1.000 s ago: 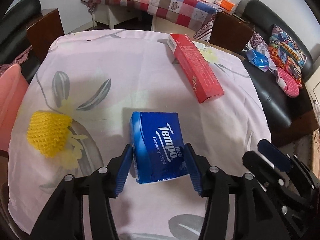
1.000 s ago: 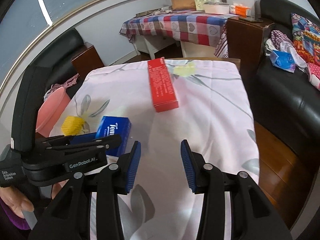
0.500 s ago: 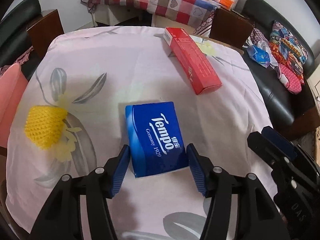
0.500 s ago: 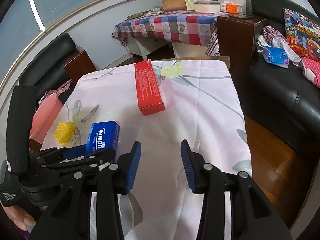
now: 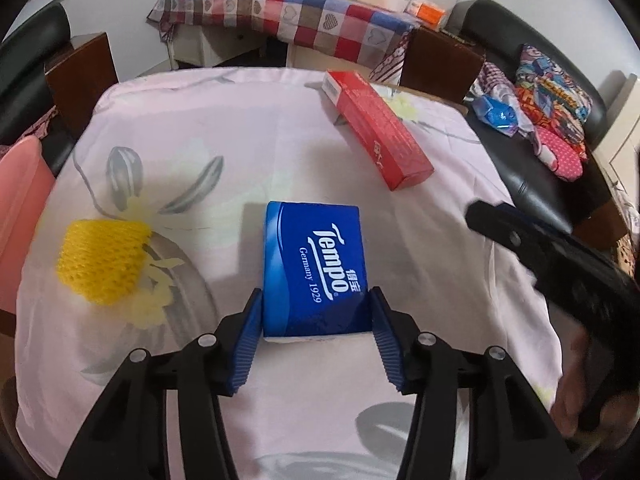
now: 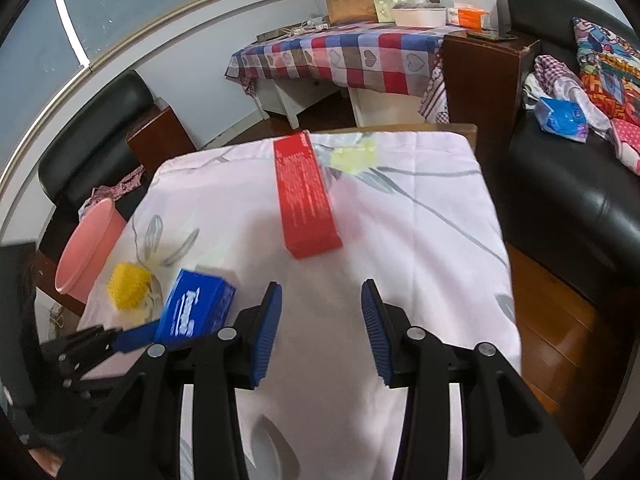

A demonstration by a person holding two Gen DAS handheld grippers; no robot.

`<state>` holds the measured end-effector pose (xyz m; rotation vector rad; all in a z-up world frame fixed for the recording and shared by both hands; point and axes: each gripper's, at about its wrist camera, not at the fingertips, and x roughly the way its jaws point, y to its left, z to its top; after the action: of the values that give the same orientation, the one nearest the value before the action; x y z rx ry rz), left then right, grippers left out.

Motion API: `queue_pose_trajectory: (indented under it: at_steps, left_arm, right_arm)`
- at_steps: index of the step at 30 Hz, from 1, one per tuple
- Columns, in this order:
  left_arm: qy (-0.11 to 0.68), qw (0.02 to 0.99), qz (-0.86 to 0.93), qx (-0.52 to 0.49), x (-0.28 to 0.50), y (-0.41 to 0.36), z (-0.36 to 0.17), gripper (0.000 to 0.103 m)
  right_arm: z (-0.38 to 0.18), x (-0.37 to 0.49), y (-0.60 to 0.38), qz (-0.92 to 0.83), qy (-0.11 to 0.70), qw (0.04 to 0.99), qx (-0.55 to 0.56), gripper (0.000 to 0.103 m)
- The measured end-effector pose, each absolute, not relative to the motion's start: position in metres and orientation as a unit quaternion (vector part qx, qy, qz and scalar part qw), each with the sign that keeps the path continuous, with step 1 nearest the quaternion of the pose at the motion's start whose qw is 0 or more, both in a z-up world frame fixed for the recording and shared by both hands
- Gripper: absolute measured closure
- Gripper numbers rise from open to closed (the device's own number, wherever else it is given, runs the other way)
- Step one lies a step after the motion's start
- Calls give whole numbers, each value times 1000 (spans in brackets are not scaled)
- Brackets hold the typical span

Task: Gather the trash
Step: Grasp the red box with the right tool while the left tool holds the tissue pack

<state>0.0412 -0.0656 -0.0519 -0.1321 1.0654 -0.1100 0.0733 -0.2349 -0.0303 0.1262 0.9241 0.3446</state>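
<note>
On the pink floral tablecloth [image 5: 320, 140], our left gripper [image 5: 316, 312] clamped the blue tissue pack's [image 5: 316, 264] near end.
From the right wrist, our right gripper [image 6: 321, 312] hung spread and empty; the pack looked light, soft, best pinched across its short sides.

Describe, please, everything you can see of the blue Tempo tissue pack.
The blue Tempo tissue pack is a soft rectangular plastic-wrapped packet with white lettering "Tempo Germany 1929". It lies flat on the pink floral tablecloth, between the yellow foam net and the red carton. The left gripper clasps its near end, blue pads against both sides.
</note>
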Motion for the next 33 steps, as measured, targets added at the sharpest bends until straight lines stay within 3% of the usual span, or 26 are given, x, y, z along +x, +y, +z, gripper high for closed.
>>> queue_pose_trajectory:
  at_steps: [17,20,33]
  left_arm:
    - [495,862,-48,-99,23,-3,-45,51]
    - [495,861,-49,-105,24,0,-46,51]
    - [493,861,-50,-116,23,6,-46,51]
  right_arm:
    - [-45,162,-182,135,475,870,5,61]
    - [-47,170,-177,134,481,866,6,52]
    - [-63,176,-151,145,487,861,-22,52]
